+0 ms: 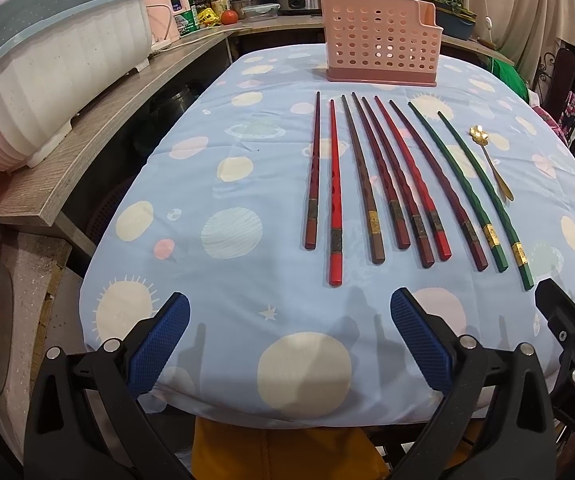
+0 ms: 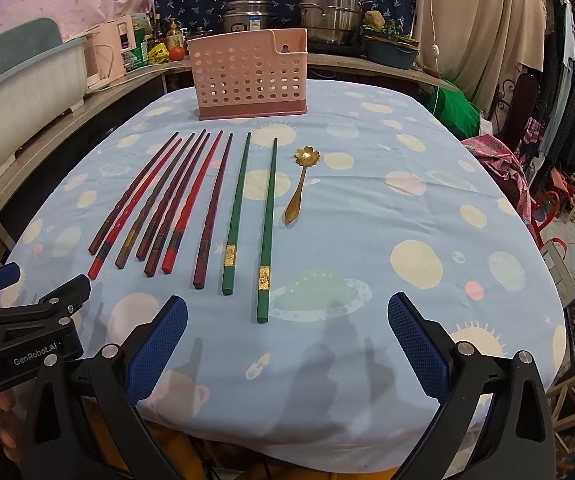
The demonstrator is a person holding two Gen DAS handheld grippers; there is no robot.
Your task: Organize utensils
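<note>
Several chopsticks lie side by side on the blue patterned tablecloth [image 1: 227,152]: dark red and brown ones [image 1: 383,176] [image 2: 175,200], a bright red one [image 1: 334,192], and two green ones [image 1: 459,184] [image 2: 265,228]. A small gold flower-headed spoon [image 1: 491,164] [image 2: 301,184] rests to their right. A pink perforated utensil holder [image 1: 383,46] [image 2: 249,74] stands upright behind them. My left gripper [image 1: 289,344] hangs open over the near table edge, below the chopsticks' thick ends. Beside it, my right gripper [image 2: 287,344] is open too, near the green pair.
A wooden shelf [image 1: 99,120] on the left carries a white dish rack [image 1: 47,80]. Pots, bottles and a tomato [image 2: 176,53] crowd the counter behind. Clothes and chairs stand at the right. The right part of the cloth [image 2: 427,208] lies bare.
</note>
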